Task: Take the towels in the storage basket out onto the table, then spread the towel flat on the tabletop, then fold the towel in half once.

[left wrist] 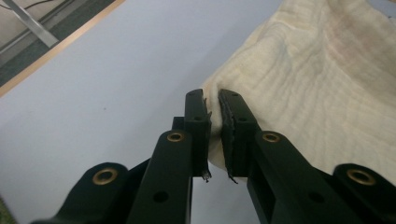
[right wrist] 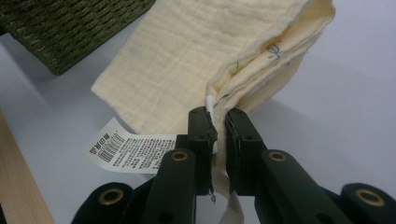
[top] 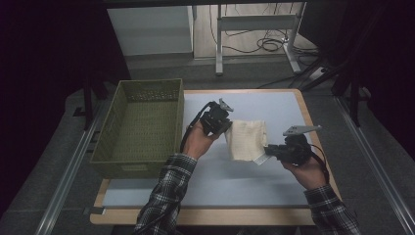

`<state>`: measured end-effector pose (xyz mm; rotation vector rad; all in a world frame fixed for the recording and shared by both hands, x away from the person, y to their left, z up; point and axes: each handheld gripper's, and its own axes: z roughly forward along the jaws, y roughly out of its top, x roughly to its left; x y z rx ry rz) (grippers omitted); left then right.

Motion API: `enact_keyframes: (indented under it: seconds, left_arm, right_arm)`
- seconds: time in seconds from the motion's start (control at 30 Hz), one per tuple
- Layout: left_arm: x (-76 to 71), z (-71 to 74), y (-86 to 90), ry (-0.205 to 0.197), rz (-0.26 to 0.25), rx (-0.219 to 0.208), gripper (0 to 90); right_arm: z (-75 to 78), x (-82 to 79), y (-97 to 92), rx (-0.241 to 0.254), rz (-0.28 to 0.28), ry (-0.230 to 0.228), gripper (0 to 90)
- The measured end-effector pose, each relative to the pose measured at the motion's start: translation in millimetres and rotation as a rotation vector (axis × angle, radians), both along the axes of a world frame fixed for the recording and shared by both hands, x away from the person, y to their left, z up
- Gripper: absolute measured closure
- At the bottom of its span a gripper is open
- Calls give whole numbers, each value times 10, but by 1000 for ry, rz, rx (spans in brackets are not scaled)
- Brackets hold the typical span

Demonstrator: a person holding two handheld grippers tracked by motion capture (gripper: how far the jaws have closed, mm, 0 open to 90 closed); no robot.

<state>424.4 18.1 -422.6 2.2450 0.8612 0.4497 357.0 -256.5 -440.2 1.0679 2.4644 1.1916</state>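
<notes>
Folded cream cloth [top: 247, 140] sits near the table's [top: 274, 105] centre, on the pale blue top, strung btwn both grippers and partly raised off the surface.

L gripper [top: 226, 128] is at the cloth's 9 o'clock in the high view, jaws pointing toward 3 o'clock, clamped on the cloth's upper-left corner. In the left gripper view the jaws [left wrist: 213, 122] are pinched nearly together w/ a fold of the cloth [left wrist: 317, 84] caught btwn the pads; rest of the fabric spreads off toward 1–2 o'clock from the tips, bare table at 10 o'clock.

R gripper [top: 266, 149] is at the cloth's 4–5 o'clock in the high view, jaws pointing toward 9–10 o'clock, gripping the lower-right corner. In the right gripper view the tips [right wrist: 220, 116] squeeze the stacked cloth edges [right wrist: 187, 60], layers visible side-on w/ a small printed pattern inside; fabric fans out toward 11–1 o'clock. White barcode label [right wrist: 128, 151] hangs off the cloth at 9 o'clock of the jaws, just beside the left jaw.

Green woven basket [top: 142, 122] stands at the cloth's 9 o'clock, beyond the L hand, apart from the cloth. Plaid sleeves [top: 166, 191] come in from 6 o'clock.
</notes>
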Motion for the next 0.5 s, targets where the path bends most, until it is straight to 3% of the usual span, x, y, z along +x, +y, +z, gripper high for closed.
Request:
enact_keyframes:
  seconds: [0.5]
  left_arm:
    - [-18,172,382,-27,58,2,822]
  right_arm:
    - [139,152,455,-12,60,-16,810]
